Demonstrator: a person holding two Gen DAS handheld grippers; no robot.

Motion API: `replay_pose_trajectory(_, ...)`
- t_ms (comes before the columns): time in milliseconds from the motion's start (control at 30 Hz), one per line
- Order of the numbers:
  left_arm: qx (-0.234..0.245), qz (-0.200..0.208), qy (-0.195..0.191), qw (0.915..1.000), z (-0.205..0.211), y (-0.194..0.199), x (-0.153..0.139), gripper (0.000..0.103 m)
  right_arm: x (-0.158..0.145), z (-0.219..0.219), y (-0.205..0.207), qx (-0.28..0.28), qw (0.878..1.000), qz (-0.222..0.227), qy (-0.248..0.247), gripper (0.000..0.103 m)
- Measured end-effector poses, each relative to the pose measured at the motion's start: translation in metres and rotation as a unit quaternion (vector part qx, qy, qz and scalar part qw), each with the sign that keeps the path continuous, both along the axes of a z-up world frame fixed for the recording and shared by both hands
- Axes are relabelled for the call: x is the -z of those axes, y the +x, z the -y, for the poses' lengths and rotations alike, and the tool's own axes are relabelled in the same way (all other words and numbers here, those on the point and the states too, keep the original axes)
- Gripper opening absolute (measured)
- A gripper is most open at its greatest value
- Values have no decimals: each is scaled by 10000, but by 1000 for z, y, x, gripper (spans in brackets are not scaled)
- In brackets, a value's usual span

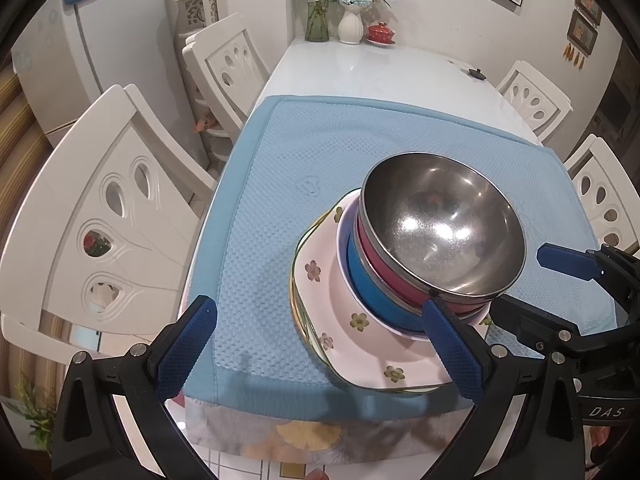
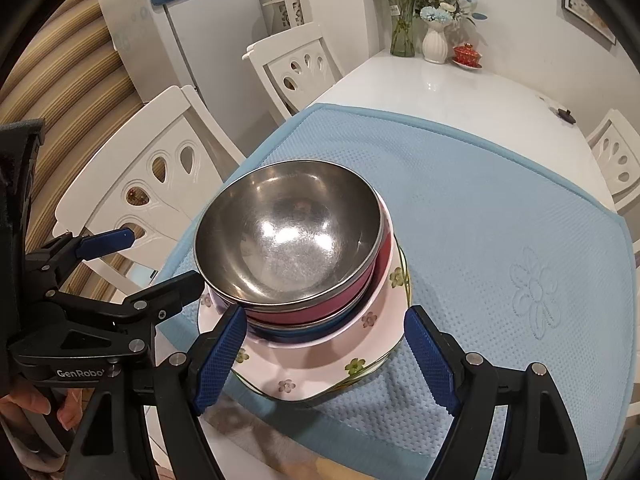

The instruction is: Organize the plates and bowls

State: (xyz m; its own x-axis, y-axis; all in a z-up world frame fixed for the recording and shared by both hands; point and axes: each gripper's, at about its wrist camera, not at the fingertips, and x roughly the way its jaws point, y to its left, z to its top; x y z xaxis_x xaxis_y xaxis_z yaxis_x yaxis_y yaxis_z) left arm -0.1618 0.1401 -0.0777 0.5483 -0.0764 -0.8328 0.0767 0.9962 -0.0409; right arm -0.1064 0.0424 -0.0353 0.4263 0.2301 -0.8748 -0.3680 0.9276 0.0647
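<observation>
A stack stands on the blue mat [image 1: 272,208] [image 2: 500,208]: pink floral plates [image 1: 332,292] [image 2: 360,356] at the bottom, then a blue bowl [image 1: 372,292], a red bowl [image 1: 384,252] [image 2: 304,312] and a steel bowl [image 1: 440,224] [image 2: 288,232] on top. My left gripper [image 1: 320,340] is open, just left of the stack at the mat's near edge. My right gripper [image 2: 324,356] is open, with its fingers either side of the plates' near edge. Each gripper shows in the other's view, the right one [image 1: 560,264] and the left one [image 2: 108,240].
The white table [image 1: 380,68] carries a glass vase [image 1: 318,8], a white vase [image 1: 350,24] and a red lidded cup [image 1: 380,32] at the far end. White chairs [image 1: 120,216] [image 2: 160,176] stand along both sides. A fridge [image 1: 100,40] stands at the left.
</observation>
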Motion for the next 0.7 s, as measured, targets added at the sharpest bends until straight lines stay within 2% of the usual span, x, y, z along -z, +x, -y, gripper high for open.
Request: replay_pose_trajectory(700,-41,34,27,10000,3,-4,-3,103,-2,3,0,-26,9999,-35,121,79)
